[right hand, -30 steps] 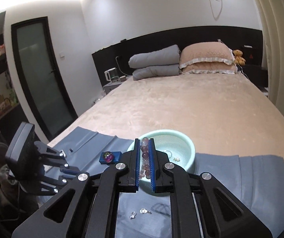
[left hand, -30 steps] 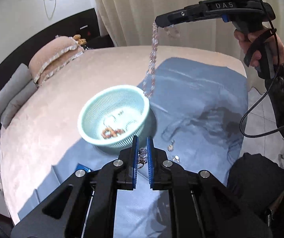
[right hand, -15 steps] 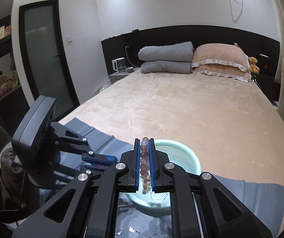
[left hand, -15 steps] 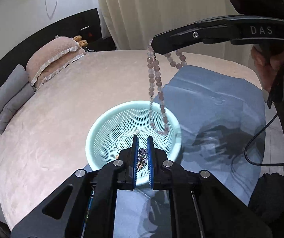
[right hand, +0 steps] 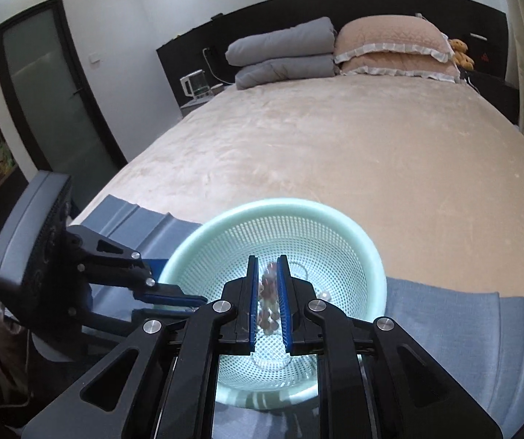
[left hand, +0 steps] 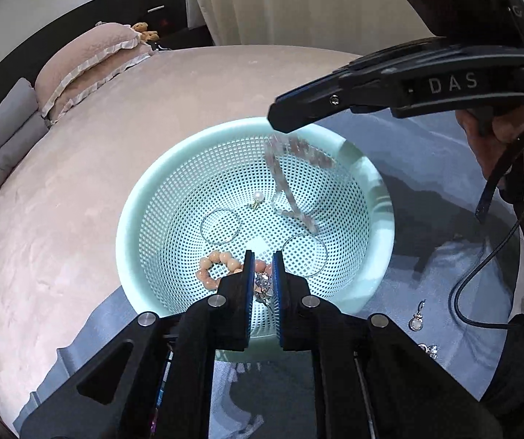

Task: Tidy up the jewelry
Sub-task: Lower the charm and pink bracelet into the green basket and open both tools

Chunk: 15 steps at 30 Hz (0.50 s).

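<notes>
A mint green mesh basket (left hand: 152,216) sits on a blue cloth on the bed. My left gripper (left hand: 261,265) is shut on a small silver jewelry piece (left hand: 262,287) over the basket's near rim. My right gripper (right hand: 267,267) hangs above the basket (right hand: 368,252), shut on a pink bead necklace (right hand: 267,292). In the left wrist view the necklace (left hand: 291,197) is blurred and hangs from the right gripper (left hand: 280,120) down into the basket. The basket holds two thin hoops (left hand: 220,226), a pearl piece (left hand: 258,197) and an orange bead bracelet (left hand: 218,261).
Small silver earrings (left hand: 416,320) lie on the blue cloth (left hand: 426,219) right of the basket. The beige bed (right hand: 335,153) stretches beyond, with pillows (right hand: 390,47) and folded grey bedding (right hand: 280,55) at the headboard. A cable hangs by the person's hand (left hand: 503,135).
Both grippers have dropped closer to the basket. The bead necklace has come down from above the rim into the basket. The left gripper has moved over the near rim with its piece.
</notes>
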Each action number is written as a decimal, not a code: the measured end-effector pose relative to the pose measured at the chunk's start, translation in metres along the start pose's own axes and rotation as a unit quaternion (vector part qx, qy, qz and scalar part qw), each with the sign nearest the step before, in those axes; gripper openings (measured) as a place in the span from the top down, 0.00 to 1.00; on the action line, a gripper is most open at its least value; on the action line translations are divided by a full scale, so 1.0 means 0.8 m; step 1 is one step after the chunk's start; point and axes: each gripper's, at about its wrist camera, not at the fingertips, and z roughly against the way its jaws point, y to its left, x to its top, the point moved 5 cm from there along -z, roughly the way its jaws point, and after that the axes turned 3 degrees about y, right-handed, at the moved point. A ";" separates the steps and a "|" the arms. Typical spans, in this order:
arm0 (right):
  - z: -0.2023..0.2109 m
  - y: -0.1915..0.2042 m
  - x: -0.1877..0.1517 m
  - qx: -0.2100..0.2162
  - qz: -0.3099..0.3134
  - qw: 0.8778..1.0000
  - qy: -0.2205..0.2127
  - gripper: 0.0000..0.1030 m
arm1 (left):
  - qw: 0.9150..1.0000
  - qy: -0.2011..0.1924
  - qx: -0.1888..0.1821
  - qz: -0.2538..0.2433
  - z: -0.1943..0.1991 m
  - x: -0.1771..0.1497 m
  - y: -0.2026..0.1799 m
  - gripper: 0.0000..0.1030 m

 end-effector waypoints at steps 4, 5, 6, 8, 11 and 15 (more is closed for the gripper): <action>0.023 -0.013 -0.010 -0.024 0.008 1.000 -0.012 0.26 | 0.999 -0.011 0.020 0.023 0.018 -0.003 0.009 0.24; 0.032 -0.015 -0.013 -0.031 0.012 0.999 -0.013 0.22 | 0.999 -0.016 0.015 0.030 0.027 -0.004 0.009 0.24; 0.041 -0.017 -0.015 -0.036 0.015 0.999 -0.015 0.14 | 0.999 -0.020 0.018 0.032 0.035 -0.004 0.008 0.20; 0.060 -0.019 -0.020 -0.040 0.023 0.999 -0.015 0.15 | 0.999 -0.023 0.032 0.031 0.050 -0.004 0.006 0.12; 0.090 -0.019 -0.030 -0.049 0.025 0.998 -0.014 0.15 | 0.998 -0.026 0.050 0.023 0.075 -0.008 -0.011 0.06; 0.122 -0.014 -0.042 -0.045 0.010 0.999 -0.026 0.15 | 0.998 -0.030 0.045 0.015 0.098 -0.015 -0.044 0.06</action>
